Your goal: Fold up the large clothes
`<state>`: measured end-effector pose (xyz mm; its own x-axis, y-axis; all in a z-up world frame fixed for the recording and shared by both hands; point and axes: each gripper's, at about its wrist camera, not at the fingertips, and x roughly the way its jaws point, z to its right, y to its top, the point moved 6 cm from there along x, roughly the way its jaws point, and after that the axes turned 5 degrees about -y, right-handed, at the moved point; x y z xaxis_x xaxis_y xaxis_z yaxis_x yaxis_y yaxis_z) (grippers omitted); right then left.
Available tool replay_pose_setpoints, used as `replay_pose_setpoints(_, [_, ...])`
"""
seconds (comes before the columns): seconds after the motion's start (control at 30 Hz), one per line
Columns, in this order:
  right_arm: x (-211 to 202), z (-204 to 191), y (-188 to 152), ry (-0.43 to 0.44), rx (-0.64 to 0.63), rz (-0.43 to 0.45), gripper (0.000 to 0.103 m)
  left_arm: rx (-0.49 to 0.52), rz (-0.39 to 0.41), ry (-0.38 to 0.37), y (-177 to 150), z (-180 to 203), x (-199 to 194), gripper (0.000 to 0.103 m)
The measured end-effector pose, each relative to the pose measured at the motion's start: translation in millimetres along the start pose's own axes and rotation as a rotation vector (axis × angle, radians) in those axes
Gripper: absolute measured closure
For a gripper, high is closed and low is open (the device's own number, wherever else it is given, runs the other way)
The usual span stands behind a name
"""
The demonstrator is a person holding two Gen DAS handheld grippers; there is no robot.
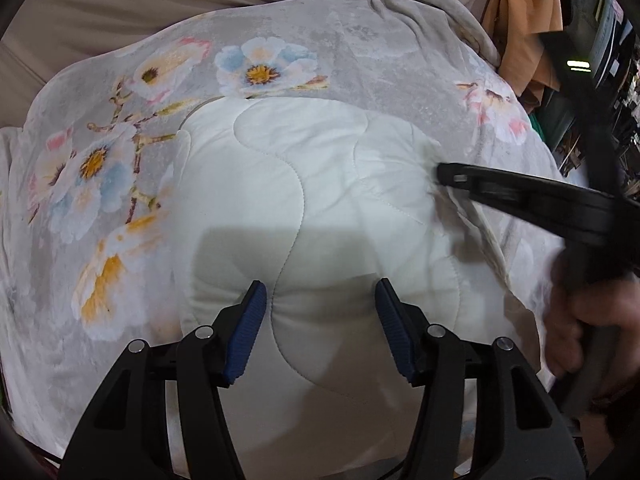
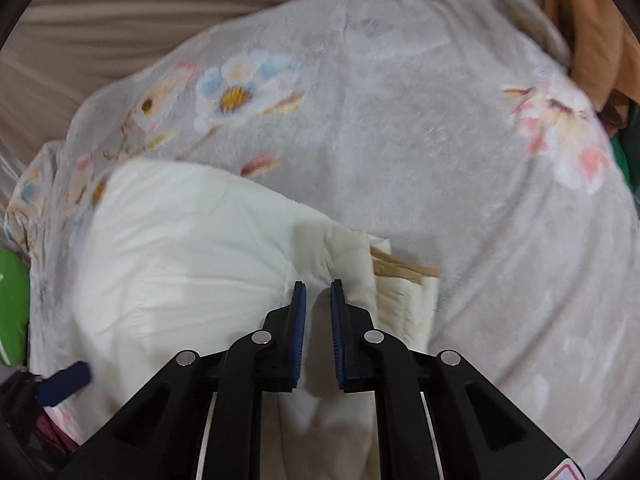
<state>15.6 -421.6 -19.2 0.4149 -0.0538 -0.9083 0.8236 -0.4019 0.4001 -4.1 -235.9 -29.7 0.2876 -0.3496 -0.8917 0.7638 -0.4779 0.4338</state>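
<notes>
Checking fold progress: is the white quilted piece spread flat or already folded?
Folded: the white quilted piece lies as a thick bundle on the floral blanket, stacked layer edges showing at its right end.

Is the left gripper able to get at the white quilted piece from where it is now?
Probably yes. The left gripper hangs right over the white quilted piece, jaws apart with padding bulging between them, and nothing lies in between. The right gripper works at the piece's far side edge, clear of it.
</notes>
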Motion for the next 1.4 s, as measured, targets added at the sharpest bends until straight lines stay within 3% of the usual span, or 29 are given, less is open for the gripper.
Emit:
replay_pose_setpoints(0.1, [-61.6, -1.6, -23.8, 0.025, -0.035, 0.047, 0.09, -0.023, 0.005, -0.025, -3.1, -7.4, -15.9, 0.049])
replay_pose_setpoints(0.2, [-91.2, 0.9, -68.2, 0.071, -0.002, -0.007, 0.09, -0.021, -0.001, -0.031, -14.2, -11.7, -28.6, 0.049])
replay_pose_setpoints(0.33, [-81.2, -0.4, -126.3, 0.032, 0.019, -0.112, 0.089, -0.031, -0.064, -0.036, -39.5, -13.8, -22.0, 0.048])
replay_pose_setpoints(0.47, [-40.6, 6.2, -154.1, -0.017, 0.047, -0.171, 0.094, 0.0, -0.083, -0.017, -46.4, -6.5, -11.7, 0.047])
replay_pose_setpoints(0.57, [-20.2, 3.8, -158.4, -0.044, 0.011, -0.19, 0.095, 0.023, -0.086, 0.004, -48.5, -0.2, -7.0, 0.047])
replay_pose_setpoints(0.73, [-51.6, -2.3, -150.5, -0.07, -0.019, -0.137, 0.094, 0.018, -0.067, 0.047, -46.5, -2.4, -5.4, 0.046])
replay_pose_setpoints(0.93, [-19.5, 0.0, -161.6, -0.071, -0.033, -0.196, 0.096, 0.025, -0.066, 0.063, -50.3, 3.2, -1.1, 0.044])
replay_pose_setpoints(1.23, [-81.1, -17.4, -146.2, -0.044, -0.096, -0.084, 0.09, -0.01, -0.045, 0.079, -48.9, -2.7, -5.3, 0.044])
replay_pose_setpoints(1.4, [-28.7, -15.7, -160.4, -0.05, -0.112, -0.178, 0.095, -0.005, -0.056, 0.072, -51.0, 0.0, -2.3, 0.043])
